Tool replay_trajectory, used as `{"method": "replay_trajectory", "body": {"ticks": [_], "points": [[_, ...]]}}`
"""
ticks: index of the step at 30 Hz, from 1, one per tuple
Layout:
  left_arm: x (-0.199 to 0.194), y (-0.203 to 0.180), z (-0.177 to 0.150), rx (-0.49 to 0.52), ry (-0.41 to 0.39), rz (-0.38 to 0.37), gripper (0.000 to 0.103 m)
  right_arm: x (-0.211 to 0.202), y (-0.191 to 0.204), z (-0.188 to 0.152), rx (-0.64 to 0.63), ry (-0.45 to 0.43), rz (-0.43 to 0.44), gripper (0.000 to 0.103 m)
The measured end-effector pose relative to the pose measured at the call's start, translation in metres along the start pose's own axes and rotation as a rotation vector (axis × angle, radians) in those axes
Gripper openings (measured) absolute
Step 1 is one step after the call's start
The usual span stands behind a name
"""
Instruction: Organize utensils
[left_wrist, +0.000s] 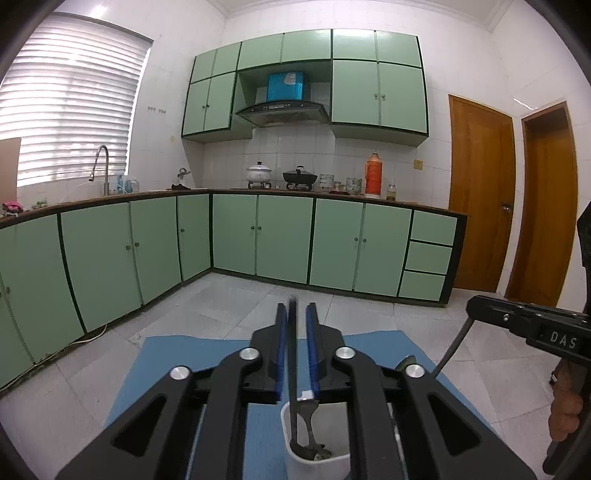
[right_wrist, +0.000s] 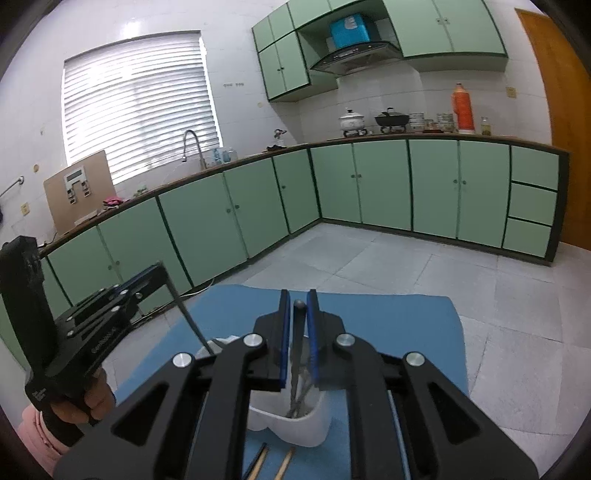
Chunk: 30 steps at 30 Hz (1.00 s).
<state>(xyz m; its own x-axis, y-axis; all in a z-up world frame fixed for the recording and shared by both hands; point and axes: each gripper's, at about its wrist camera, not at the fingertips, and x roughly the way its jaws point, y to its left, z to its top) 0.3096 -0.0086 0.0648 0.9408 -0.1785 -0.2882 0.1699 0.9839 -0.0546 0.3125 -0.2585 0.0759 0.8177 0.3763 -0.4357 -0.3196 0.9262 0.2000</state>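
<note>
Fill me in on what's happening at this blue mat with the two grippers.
A person is sorting cutlery into a white plastic holder standing on a blue mat on the tiled floor. The left gripper has a dark metal utensil between its blue pads, its lower end already down in the holder. The right gripper has a second dark utensil between its pads, also reaching into the holder. Two wooden chopsticks lie on the mat beside the holder, not yet put away.
</note>
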Motion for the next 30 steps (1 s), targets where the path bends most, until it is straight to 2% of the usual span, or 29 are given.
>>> {"method": "replay_trajectory", "body": {"ticks": [3, 4, 6, 12, 17, 19, 24, 30], "points": [[-0.004, 0.004, -0.005, -0.012, 0.003, 0.001, 0.025, -0.004, -0.008, -0.004, 0.013, 0.001, -0.009, 0.015], [-0.006, 0.006, -0.006, -0.012, 0.003, 0.003, 0.027, -0.006, -0.009, -0.006, 0.012, -0.002, -0.017, 0.026], [-0.010, 0.009, -0.010, -0.017, -0.001, 0.009, 0.036, -0.011, -0.011, -0.010, 0.008, -0.016, -0.034, 0.041], [-0.026, 0.019, -0.018, -0.044, -0.009, 0.021, 0.053, -0.028, -0.011, -0.021, -0.013, -0.049, -0.071, 0.055], [-0.054, 0.024, -0.031, -0.049, -0.022, 0.032, 0.076, -0.050, -0.004, -0.043, -0.036, -0.077, -0.096, 0.075], [-0.068, 0.023, -0.041, -0.050, -0.017, 0.024, 0.083, -0.061, 0.004, -0.058, -0.056, -0.085, -0.116, 0.087], [-0.095, 0.017, -0.070, -0.052, 0.011, 0.006, 0.093, -0.083, 0.023, -0.101, -0.113, -0.079, -0.147, 0.096], [-0.125, 0.004, -0.116, -0.012, 0.071, 0.008, 0.096, -0.099, 0.040, -0.152, -0.115, -0.039, -0.162, 0.098]]}}
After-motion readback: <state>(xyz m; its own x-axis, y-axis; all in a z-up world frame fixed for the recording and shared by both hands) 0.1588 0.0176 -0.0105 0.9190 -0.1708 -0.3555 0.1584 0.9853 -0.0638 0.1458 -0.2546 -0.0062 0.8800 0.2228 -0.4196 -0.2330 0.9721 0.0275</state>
